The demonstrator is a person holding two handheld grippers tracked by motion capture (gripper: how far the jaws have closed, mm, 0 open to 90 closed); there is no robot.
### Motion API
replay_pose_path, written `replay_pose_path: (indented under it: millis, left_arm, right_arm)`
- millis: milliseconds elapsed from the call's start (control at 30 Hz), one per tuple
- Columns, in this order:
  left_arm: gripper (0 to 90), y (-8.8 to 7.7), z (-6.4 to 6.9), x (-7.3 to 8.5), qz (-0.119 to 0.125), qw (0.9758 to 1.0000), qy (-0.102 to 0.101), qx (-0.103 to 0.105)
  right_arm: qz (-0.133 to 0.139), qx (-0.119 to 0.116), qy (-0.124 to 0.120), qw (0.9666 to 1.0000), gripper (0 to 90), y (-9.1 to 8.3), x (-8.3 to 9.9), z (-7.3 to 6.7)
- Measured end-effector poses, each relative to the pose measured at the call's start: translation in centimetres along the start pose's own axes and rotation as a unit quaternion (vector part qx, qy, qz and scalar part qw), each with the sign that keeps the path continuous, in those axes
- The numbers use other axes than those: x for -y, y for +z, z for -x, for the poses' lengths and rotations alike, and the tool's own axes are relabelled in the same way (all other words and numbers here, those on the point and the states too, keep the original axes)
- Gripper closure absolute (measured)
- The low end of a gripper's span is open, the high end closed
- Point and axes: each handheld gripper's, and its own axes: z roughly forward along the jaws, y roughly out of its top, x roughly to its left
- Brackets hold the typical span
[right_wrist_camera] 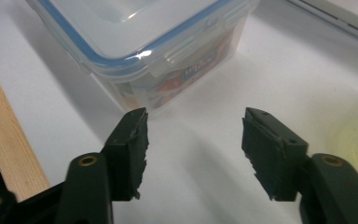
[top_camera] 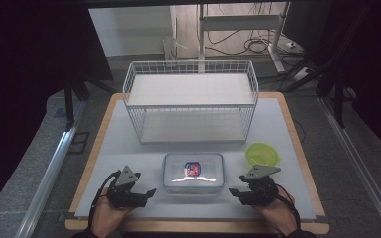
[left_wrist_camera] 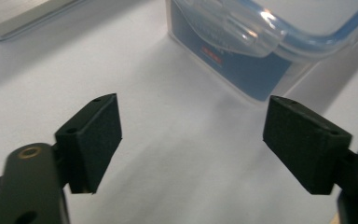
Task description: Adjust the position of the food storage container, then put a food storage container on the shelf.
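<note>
Clear plastic food box [top_camera: 193,171] with a blue-edged snap lid sits near the front middle of the white table [top_camera: 129,144], lid on, something red and blue inside. Left gripper [top_camera: 149,192] is just left of the box, right gripper [top_camera: 234,191] just right of it, both low over the table, each held in a hand at the near edge. Left jaws stand wide apart with nothing between them; in the left gripper view the box corner and a side latch [left_wrist_camera: 240,32] lie ahead of the pads [left_wrist_camera: 95,140], apart from them. Right jaws also parted, nothing gripped; the right gripper view has the box corner and its latch [right_wrist_camera: 191,51] ahead, not touching. Wire basket [top_camera: 191,101] stands at the far side, seemingly with nothing in it. Green lid or bowl [top_camera: 262,153] lies right of the box, just beyond the right gripper. Progress, as a judgement: box looks shut and set down, both tools free of it, so either the closing is finished or a two-sided grab is about to start; can't tell whether every latch is snapped, view too soft. Box is not in the basket, so any move there is left to do.
</note>
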Motion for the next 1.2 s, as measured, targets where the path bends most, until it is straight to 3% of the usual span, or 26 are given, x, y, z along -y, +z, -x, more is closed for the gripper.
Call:
replay_pose_path:
  millis: [300,467,633,833,1067,1200]
  left_arm:
    - [8.9,-0.2,-0.2,-0.2,0.015,0.9996,-0.015,0.02]
    - [7.1,-0.2,-0.3,-0.2,0.018,0.9994,-0.02,0.023]
    - [4.6,0.1,-0.7,-0.6,0.025,0.9981,-0.033,0.046]
    - [5.3,-0.2,-0.7,-2.1,0.034,0.9969,-0.037,0.061]
    - [4.6,0.5,-1.3,-4.2,0.022,0.9969,-0.038,0.065]
    - [4.3,1.6,-1.7,-5.5,0.02,0.9937,-0.051,0.098]
  right_arm:
    - [0.014,-0.01,0.018,0.9997,30.5,0.0,0.0,0.3]
    - [0.012,-0.016,0.034,0.9992,30.9,-0.1,-0.2,0.4]
    - [0.013,-0.022,0.051,0.9984,30.9,-0.4,-0.5,0.5]
    - [0.016,-0.03,0.064,0.9973,30.9,-0.6,-1.1,0.7]
    - [0.028,-0.059,0.067,0.9956,31.9,-0.7,-2.9,0.9]
    - [0.023,-0.066,0.065,0.9954,27.8,0.2,-4.1,1.1]
